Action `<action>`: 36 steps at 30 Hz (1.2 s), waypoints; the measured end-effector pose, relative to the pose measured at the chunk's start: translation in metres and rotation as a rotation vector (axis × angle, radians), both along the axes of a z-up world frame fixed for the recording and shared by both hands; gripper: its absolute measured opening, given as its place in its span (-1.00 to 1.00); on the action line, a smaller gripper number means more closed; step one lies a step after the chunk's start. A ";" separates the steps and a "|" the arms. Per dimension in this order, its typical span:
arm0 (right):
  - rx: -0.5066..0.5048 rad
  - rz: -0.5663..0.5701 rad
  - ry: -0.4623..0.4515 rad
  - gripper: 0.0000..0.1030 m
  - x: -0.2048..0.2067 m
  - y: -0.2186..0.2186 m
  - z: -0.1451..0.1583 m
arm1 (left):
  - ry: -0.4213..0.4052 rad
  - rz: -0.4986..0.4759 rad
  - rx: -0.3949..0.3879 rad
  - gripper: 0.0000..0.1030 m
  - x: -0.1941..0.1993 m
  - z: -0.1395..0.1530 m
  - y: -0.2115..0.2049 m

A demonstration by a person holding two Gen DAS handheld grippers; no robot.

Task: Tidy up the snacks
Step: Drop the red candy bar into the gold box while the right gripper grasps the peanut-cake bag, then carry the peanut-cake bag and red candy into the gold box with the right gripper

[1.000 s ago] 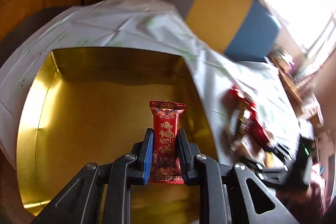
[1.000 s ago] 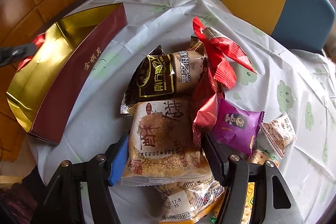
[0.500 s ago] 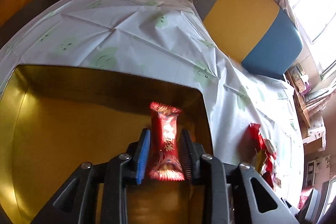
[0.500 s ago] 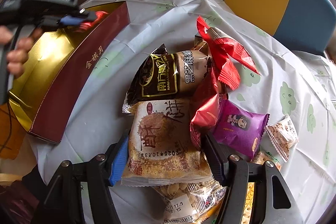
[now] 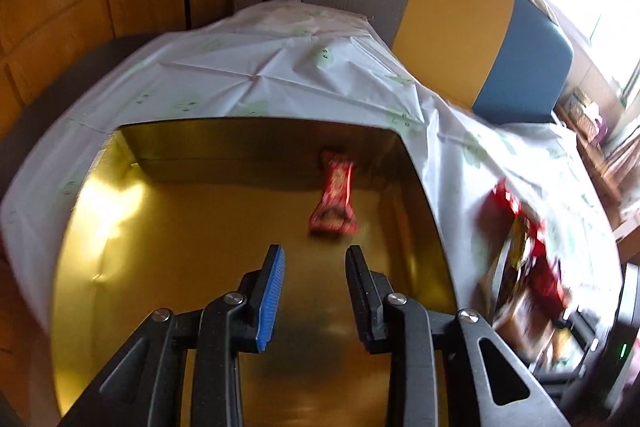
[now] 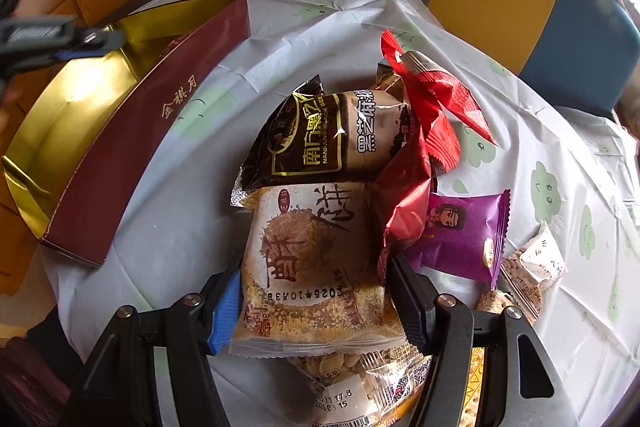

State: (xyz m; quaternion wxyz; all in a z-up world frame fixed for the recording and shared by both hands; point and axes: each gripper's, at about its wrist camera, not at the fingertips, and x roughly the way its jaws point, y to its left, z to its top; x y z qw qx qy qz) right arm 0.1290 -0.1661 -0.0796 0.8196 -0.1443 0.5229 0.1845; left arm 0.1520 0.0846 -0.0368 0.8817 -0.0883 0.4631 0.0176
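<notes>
Left claw [image 5: 314, 269]: jaws parted, nothing between them. A second ago they pinched the small red foil-wrapped candy bar with gold print [image 5: 334, 197] upright over the box; half a second ago the jaws had already let go of it, with the bar loose between them. The opening happened early in that second and the gap has held since. The bar now lies flat on the floor of the shallow gold-lined cardboard box with maroon outer walls [image 5: 256, 135], toward its far right corner, apart from the claw and a bit blurred. Claw hangs above the box interior, angled down, in the right wrist view too [image 6: 94, 39].

Meaning: one snack delivered, first item in the box as far as visible; left claw is free for the next pick.

Right claw [image 6: 310, 297]: jaws at medium spread, straddling the tan crumb-print biscuit packet with brown characters [image 6: 316, 267]; pads sit against its two side edges, so I read it as gripped. Same pose and width as a second ago, no lift yet. The packet lies on the snack pile [image 6: 360, 163] (dark sesame pouch, red wrappers, purple sachet) on the counter with white plastic cover printed with green clouds [image 6: 280, 39], right of the box.

Judgement: task is early, most snacks are outside the box; the biscuit packet is the likely next transfer.
</notes>
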 end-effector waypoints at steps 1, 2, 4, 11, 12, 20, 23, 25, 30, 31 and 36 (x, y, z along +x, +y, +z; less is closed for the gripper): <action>0.000 -0.001 -0.003 0.29 0.000 0.000 0.000 | -0.005 -0.001 0.016 -0.38 -0.008 0.001 -0.001; 0.000 -0.004 -0.006 0.29 0.000 0.000 0.000 | -0.013 0.000 0.038 -0.38 -0.018 0.003 -0.003; -0.001 -0.009 -0.011 0.28 -0.002 -0.001 0.000 | -0.024 0.001 0.068 -0.38 -0.036 0.006 -0.003; 0.005 -0.047 -0.004 0.25 -0.010 0.004 0.003 | -0.051 0.030 0.115 -0.38 -0.072 0.009 0.000; 0.016 -0.056 0.001 0.24 -0.013 0.004 0.004 | -0.059 0.028 0.125 -0.38 -0.077 0.010 0.000; 0.185 -0.155 0.004 0.23 -0.026 0.007 0.028 | -0.121 0.027 0.163 -0.38 -0.101 0.019 0.003; 0.225 -0.174 -0.011 0.23 -0.029 0.009 0.040 | -0.132 0.036 0.161 -0.38 -0.106 0.020 0.008; 0.244 -0.177 -0.022 0.23 -0.032 0.014 0.049 | -0.135 0.044 0.160 -0.38 -0.109 0.020 0.011; 0.278 -0.150 -0.057 0.23 -0.034 0.036 0.073 | -0.139 0.060 0.157 -0.38 -0.115 0.017 0.020; 0.285 -0.142 -0.063 0.23 -0.034 0.041 0.077 | -0.140 0.066 0.157 -0.38 -0.116 0.016 0.022; 0.309 -0.076 -0.079 0.23 -0.030 0.076 0.087 | -0.149 0.089 0.164 -0.38 -0.123 0.016 0.033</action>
